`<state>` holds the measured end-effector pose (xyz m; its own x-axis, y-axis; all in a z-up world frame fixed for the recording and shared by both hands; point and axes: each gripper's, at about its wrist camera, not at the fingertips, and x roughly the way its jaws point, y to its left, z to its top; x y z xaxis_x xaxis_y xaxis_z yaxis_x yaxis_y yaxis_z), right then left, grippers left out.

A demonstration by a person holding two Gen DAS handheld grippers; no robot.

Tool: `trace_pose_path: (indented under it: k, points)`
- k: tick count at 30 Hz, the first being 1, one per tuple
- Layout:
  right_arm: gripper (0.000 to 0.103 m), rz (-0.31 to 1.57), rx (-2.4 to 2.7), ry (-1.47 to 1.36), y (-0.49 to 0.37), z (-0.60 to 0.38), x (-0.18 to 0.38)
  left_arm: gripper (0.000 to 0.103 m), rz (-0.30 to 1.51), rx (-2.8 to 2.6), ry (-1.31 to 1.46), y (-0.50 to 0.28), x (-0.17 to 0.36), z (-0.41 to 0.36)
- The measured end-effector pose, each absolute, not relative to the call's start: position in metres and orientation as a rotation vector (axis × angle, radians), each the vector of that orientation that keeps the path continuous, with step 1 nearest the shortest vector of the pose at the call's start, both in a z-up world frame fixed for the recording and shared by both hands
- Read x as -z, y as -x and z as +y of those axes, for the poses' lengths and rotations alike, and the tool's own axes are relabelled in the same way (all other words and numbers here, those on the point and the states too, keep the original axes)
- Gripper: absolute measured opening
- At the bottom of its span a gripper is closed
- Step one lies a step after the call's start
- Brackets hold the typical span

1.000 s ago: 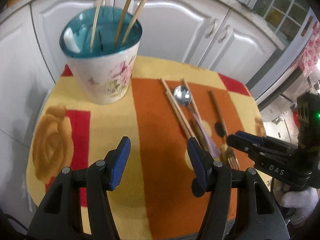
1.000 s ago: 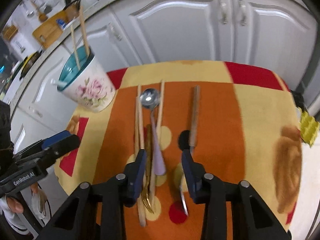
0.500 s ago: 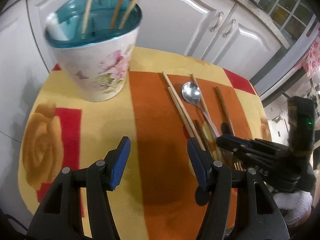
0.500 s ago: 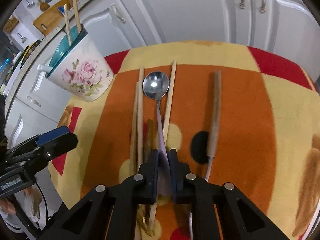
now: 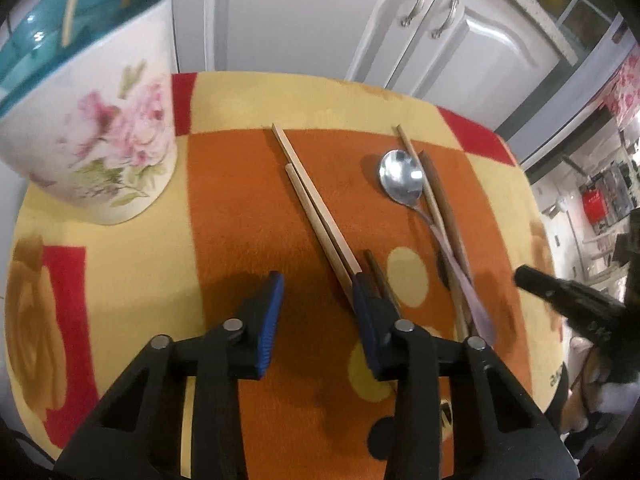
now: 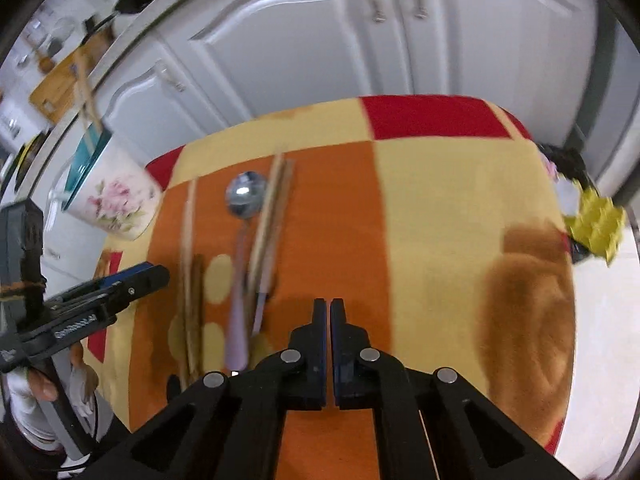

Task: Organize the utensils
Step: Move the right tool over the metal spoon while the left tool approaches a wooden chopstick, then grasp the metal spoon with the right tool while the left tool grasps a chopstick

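Left gripper, jaws spread, sits at the near ends of the chopstick pair, whose long axis runs away toward the cabinets; right gripper is clenched on nothing.

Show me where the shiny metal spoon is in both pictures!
Left wrist view: the shiny metal spoon lies right of centre, bowl toward the cabinets, beside brown sticks.
Right wrist view: the spoon is left of centre, blurred, lilac handle pointing toward the camera.
Shared landmark: the white flowered cup with the teal inside, left of the spoon in both.
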<state>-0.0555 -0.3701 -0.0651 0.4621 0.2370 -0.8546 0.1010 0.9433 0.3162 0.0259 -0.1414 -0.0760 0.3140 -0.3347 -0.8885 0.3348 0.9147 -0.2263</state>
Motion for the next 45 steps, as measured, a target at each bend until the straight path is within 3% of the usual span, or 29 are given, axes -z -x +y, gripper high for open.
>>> trace_pose_path:
  k: [2, 5, 6, 15, 24, 38, 40, 42, 45]
  points:
    - [0.005, 1.073, -0.097, -0.392, 0.056, -0.375, 0.063, 0.032, 1.172, 0.444, 0.019, -0.029, 0.078, -0.143]
    - [0.027, 1.041, -0.142, -0.410, 0.051, -0.370, 0.055, 0.032, 1.177, 0.451, 0.023, -0.035, 0.078, -0.148]
    - [0.029, 1.034, -0.164, -0.401, 0.047, -0.365, 0.052, 0.032, 1.177, 0.450, 0.016, -0.037, 0.079, -0.149]
    - [0.029, 1.074, -0.334, -0.265, -0.019, -0.319, 0.044, 0.028, 1.185, 0.469, 0.033, -0.044, 0.081, -0.141]
    - [0.029, 1.160, -0.379, -0.309, -0.034, -0.314, 0.076, 0.028, 1.174, 0.455, -0.015, -0.054, 0.080, -0.153]
    - [0.028, 1.136, -0.346, -0.272, -0.041, -0.326, 0.069, 0.027, 1.164, 0.414, -0.060, -0.058, 0.082, -0.154]
    - [0.029, 1.117, -0.363, -0.269, -0.047, -0.328, 0.063, 0.025, 1.163, 0.416, -0.057, -0.060, 0.083, -0.154]
    - [0.029, 1.098, -0.401, -0.214, -0.057, -0.321, 0.059, 0.012, 1.174, 0.434, -0.033, -0.062, 0.083, -0.149]
    - [0.028, 1.112, -0.464, -0.108, -0.074, -0.311, 0.061, 0.009, 1.190, 0.460, -0.001, -0.062, 0.084, -0.143]
